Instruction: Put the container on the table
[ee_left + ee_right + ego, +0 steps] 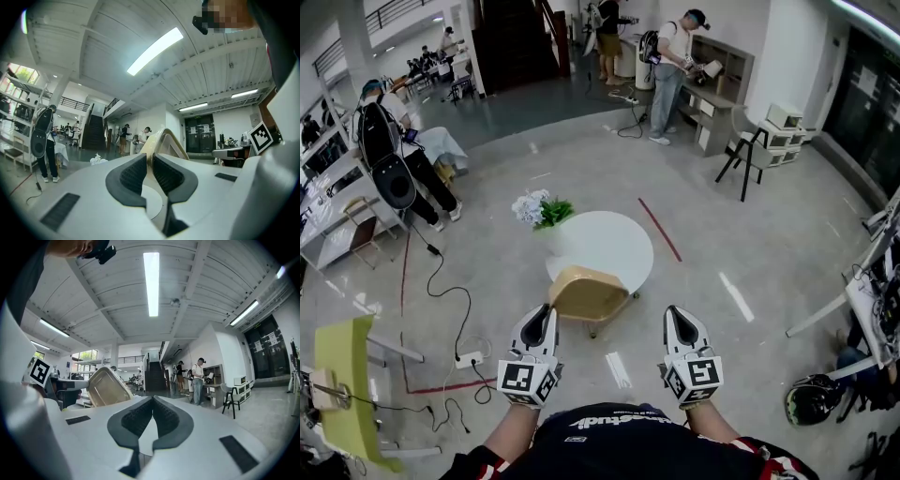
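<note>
Container (589,293), tan and tilted, shows against the near edge of the round white table (614,234), its rim pinched between the jaws of the left gripper (539,320). Nearer than the table, the right gripper (680,322) has its jaws pressed together on nothing.

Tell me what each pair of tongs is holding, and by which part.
The left tongs grip the tan container by its thin rim on its left side. The right tongs are shut on nothing.
</note>
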The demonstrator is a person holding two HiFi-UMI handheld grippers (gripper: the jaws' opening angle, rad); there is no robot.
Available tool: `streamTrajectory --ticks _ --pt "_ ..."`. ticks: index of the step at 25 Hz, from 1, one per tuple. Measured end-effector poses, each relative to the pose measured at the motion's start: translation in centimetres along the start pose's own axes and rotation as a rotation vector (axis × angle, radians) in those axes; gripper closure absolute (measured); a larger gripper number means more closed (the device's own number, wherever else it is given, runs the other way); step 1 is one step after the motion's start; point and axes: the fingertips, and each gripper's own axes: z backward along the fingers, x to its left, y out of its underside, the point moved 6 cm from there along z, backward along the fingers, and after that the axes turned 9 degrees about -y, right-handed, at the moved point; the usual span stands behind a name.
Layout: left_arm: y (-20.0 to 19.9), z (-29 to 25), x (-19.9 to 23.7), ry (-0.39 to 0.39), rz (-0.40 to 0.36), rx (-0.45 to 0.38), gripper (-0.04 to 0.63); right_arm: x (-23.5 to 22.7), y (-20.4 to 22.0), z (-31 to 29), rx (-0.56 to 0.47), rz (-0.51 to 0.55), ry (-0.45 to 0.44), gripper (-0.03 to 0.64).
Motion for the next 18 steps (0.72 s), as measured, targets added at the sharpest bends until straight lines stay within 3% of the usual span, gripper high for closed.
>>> streamTrajectory --ticks 9,18 --pt "0.5 -0.2 -3.8 -0.03 -0.002 0.001 0.541 -2.8 0.4 1.4 0.002 0.004 -0.055 0.617" --pt "1.0 -1.0 -4.5 -0.036 -0.013 0.028 0.541 -4.1 1.2 1.0 0.017 -0.028 -0.063 0.617"
